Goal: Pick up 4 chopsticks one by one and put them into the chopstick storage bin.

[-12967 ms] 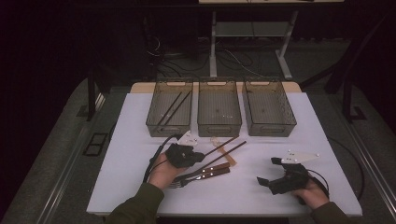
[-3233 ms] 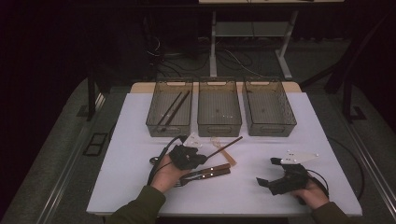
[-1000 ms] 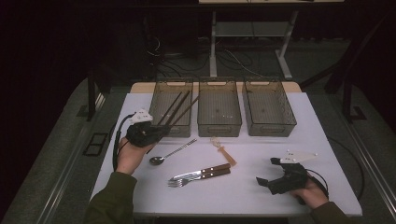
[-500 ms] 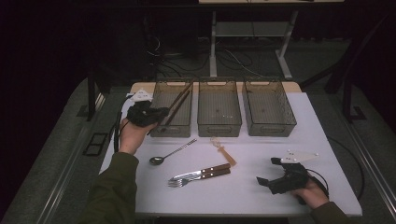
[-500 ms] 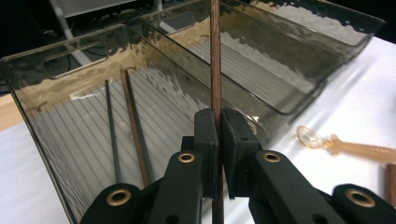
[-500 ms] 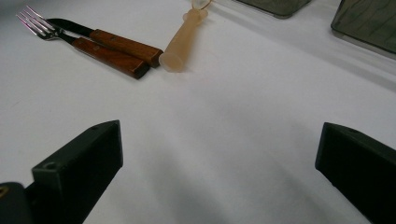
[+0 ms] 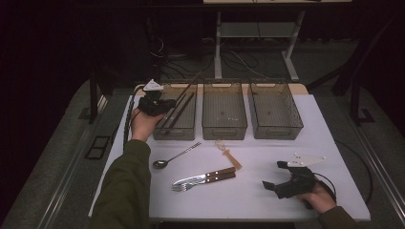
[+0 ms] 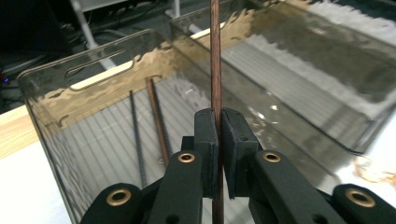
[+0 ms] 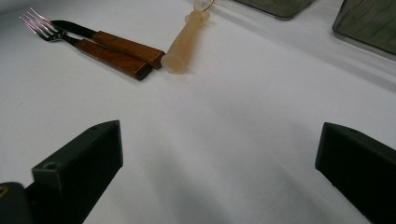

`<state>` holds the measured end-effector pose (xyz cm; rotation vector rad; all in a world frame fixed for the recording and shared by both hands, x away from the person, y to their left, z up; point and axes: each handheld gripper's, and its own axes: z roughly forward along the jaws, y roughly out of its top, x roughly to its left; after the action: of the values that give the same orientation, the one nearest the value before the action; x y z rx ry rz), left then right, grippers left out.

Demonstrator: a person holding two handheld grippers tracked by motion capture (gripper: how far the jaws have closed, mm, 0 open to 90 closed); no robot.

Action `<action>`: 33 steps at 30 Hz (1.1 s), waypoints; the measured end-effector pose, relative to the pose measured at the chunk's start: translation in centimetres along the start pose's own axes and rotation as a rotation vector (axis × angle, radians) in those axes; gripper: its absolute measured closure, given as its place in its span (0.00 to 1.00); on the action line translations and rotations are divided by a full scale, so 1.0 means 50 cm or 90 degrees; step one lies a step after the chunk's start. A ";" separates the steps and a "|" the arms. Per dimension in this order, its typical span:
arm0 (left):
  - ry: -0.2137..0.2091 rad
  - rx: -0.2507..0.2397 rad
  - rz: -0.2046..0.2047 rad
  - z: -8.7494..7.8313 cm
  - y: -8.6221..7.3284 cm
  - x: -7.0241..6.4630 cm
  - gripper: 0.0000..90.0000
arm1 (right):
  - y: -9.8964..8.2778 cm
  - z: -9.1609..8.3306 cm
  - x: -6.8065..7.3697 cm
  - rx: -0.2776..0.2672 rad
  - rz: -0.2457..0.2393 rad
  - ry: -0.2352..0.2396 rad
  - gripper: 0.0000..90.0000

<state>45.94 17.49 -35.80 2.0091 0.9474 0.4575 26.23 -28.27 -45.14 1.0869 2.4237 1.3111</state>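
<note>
The chopstick (image 8: 215,56) ran off both the top and bottom edges of the left gripper view, so neither of its ends could be made out there. It was a thin, round, dark brown stick, and the left gripper (image 8: 218,140) was clamped tight on it above the left bin (image 7: 177,125), at that bin's left rim. The bin was a smoky, see-through plastic box with a ribbed floor and slotted handles; two more dark sticks (image 8: 158,121) lay inside, blurred by its wavy wall. The right gripper (image 7: 279,179) rested low on the white bench (image 7: 267,200) with its jaws wide apart and nothing between them. Ahead of it lay a wooden-handled fork (image 9: 107,56) and knife (image 9: 119,43) side by side, beside a pale, translucent handle (image 9: 184,42) whose head was cut off at the top edge.
</note>
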 end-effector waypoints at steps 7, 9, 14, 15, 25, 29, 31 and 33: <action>0.035 0.034 -0.019 0.040 0.000 0.018 0.94 | 0.000 -0.002 0.001 -0.004 -0.001 0.005 0.01; 0.042 0.046 -0.026 0.049 -0.004 0.021 0.94 | 0.000 -0.002 0.002 -0.005 -0.002 0.006 0.01; 0.057 0.086 -0.038 0.064 -0.014 0.025 0.94 | 0.000 -0.003 0.002 -0.005 -0.003 0.007 0.01; 0.065 0.093 -0.039 0.066 -0.015 0.025 0.94 | 0.000 -0.002 0.002 -0.005 -0.003 0.007 0.01; 0.065 0.067 -0.047 0.049 -0.013 0.016 0.66 | 0.000 -0.002 0.002 -0.004 -0.003 0.006 0.01; 0.040 0.048 -0.046 0.037 -0.012 0.007 0.62 | 0.001 0.000 0.003 -0.003 -0.001 0.005 0.01; 0.033 0.038 -0.043 0.031 -0.012 0.000 0.60 | 0.001 0.000 0.003 -0.001 -0.001 0.005 0.01; 0.016 0.033 -0.050 0.027 -0.014 -0.005 0.57 | 0.001 0.000 0.002 -0.003 0.001 0.006 0.01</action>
<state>46.30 16.83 -37.16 2.0080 1.0599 0.4198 26.19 -28.18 -45.07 1.0847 2.4254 1.3244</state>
